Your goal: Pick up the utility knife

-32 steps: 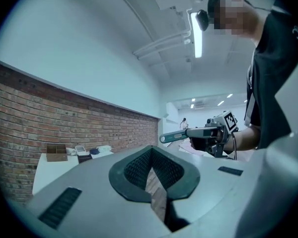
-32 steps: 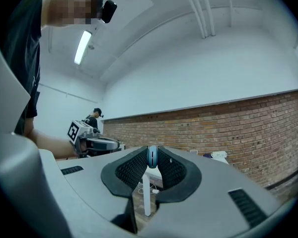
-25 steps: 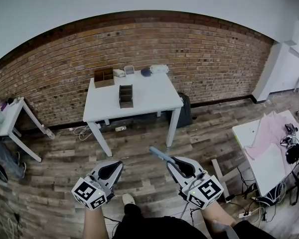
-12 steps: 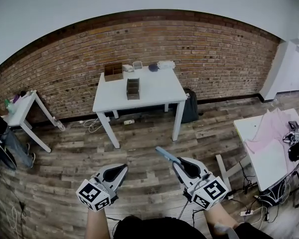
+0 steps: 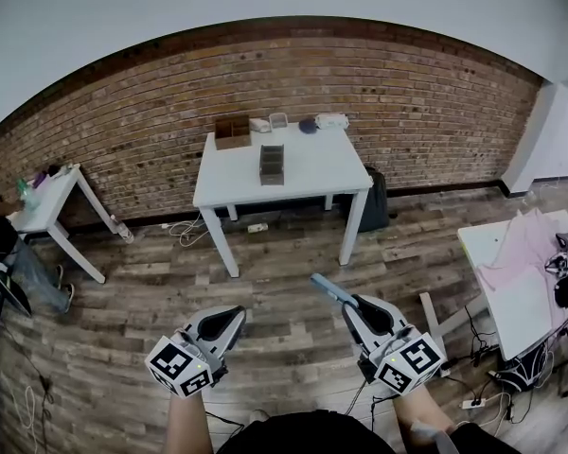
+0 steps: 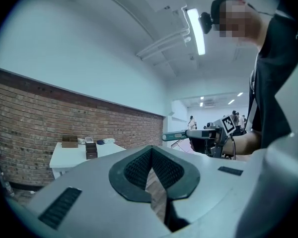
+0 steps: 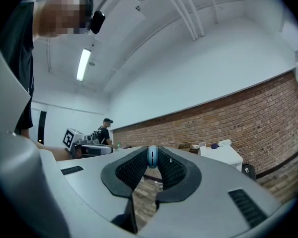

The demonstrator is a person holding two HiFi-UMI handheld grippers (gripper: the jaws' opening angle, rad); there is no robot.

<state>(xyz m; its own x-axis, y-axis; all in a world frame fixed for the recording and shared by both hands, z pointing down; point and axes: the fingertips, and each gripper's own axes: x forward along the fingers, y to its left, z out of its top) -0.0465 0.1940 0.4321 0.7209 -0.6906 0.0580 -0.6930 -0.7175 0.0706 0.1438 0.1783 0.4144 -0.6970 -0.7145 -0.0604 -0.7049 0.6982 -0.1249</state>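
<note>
**Operator:** What's the state of my right tool?

**Guide:** Your right tool [image 5: 352, 303] is closed on the utility knife [image 5: 327, 288]. In the right gripper view the knife shows end-on, pinched between the two ribbed pads near their tips.

**Operator:** Where does the knife lie relative to the tool?

**Guide:** It projects forward past the jaw tips, in line with the jaws. In the head view it points up and to the left over the wooden floor [image 5: 265, 282]. It is well apart from the white counter [image 5: 303, 180], which stands against the brick wall [image 5: 426, 112].

**Operator:** And my left tool?

**Guide:** Your left tool [image 5: 232, 312] has its jaw tips together, with nothing between them. You hold it to the left of the right tool, apart from it. The left gripper view shows the knife sticking out of the right tool, roughly level.
</note>
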